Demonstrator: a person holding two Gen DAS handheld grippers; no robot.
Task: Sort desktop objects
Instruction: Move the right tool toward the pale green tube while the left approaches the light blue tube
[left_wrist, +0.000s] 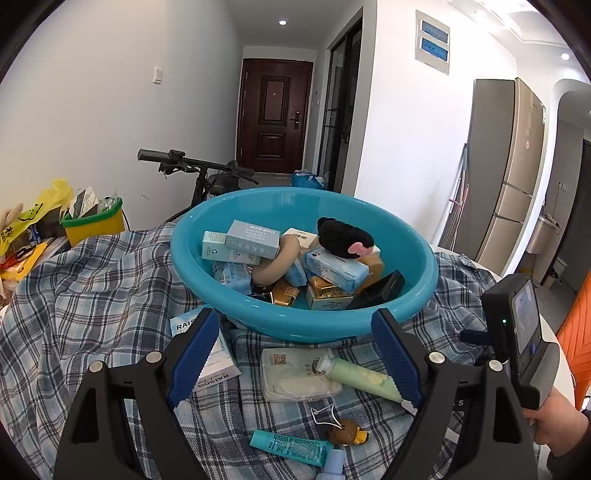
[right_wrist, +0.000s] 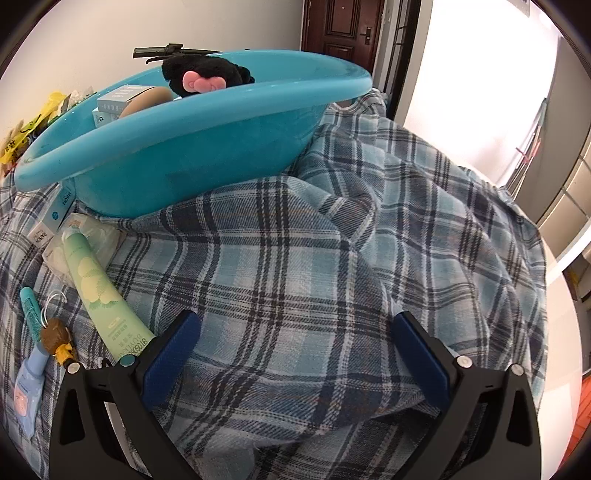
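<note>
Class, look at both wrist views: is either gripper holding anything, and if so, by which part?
Nothing is held. The left gripper is open above the green tube, and the right gripper is open over the plaid cloth. Neither grips anything.

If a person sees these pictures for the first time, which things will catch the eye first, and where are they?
The big turquoise basin stands out first, sitting on the blue plaid cloth and heaped with small boxes, with a black plush toy with a pink bow on top. In front of the basin, loose on the cloth, lie a pale green tube, a teal tube and a small brown figurine. Both grippers, left and right, are open and hold nothing.
</note>
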